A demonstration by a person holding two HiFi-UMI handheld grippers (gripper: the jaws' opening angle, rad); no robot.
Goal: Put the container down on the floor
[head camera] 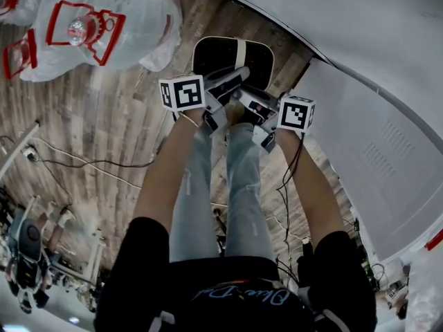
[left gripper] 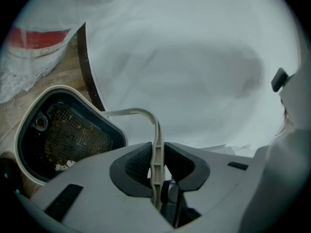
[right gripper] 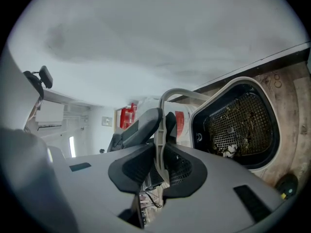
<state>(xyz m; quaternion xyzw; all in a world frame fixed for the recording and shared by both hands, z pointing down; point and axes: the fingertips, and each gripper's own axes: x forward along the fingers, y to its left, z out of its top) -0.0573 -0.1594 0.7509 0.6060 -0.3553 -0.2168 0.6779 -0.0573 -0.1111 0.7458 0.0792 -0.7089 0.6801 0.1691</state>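
A: Big things first; where does it go?

B: On the floor (head camera: 104, 130), in the strip between the white panel (head camera: 387, 137) and the bags (head camera: 104, 26). That patch looks free; the cable (head camera: 90, 163) lies well apart from it, nearer the person.

A: And the container (left gripper: 20, 130) now?

B: It is in front of the legs (head camera: 228, 185), close by the panel, carried by its handle (left gripper: 146, 113). I cannot tell whether its base touches the floor, so I'd judge it not yet set down.

A: The grip?

B: The left gripper (left gripper: 156, 159) and the right gripper (right gripper: 160, 159) are both clamped on the thin handle; jaws narrow, one gripper from each side, tips nearly meeting.

A: So how to do it well?

B: Lower both grippers together and level, so the handle doesn't slide in the grip and the container doesn't swing into the panel. Keep it flat, since the mesh (left gripper: 73, 135) inside carries crumbs (right gripper: 228, 150) that a tilt might spill. Let the base take the weight before either gripper loosens; then, I'd say, loosen both at once, so the handle drops gently and not to one side.
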